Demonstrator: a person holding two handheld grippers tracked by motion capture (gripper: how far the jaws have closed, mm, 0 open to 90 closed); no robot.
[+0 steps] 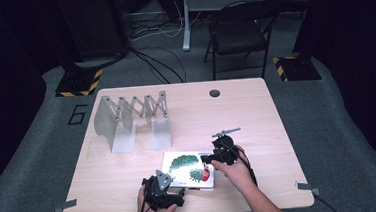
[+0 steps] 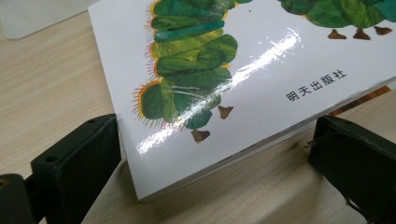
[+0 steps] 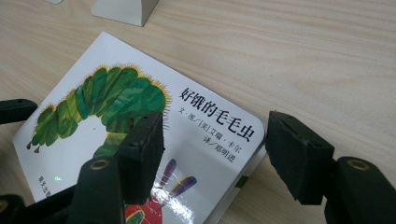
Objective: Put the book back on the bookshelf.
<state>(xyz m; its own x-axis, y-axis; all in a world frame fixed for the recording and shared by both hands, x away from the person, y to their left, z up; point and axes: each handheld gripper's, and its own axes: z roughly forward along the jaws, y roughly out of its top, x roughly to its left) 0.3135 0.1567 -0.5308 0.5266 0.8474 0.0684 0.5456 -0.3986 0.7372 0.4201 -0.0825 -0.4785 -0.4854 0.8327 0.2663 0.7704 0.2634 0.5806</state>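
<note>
A white picture book (image 1: 185, 166) with a green caterpillar on its cover lies flat near the table's front edge. My left gripper (image 1: 178, 191) is at its near left corner. In the left gripper view the book (image 2: 233, 70) pokes that corner between the wide-apart jaws of the left gripper (image 2: 215, 135); I see no squeeze. My right gripper (image 1: 205, 159) is at the book's right side. In the right gripper view the right gripper (image 3: 215, 135) stands open, one jaw over the cover of the book (image 3: 107, 102), the other past its rounded corner above the wood.
A grey metal accordion rack (image 1: 131, 117) stands at the table's back left; its base (image 3: 123, 9) is just beyond the book. A cable hole (image 1: 214, 93) is at the back of the table (image 1: 257, 126). A folding chair (image 1: 238, 32) stands behind it.
</note>
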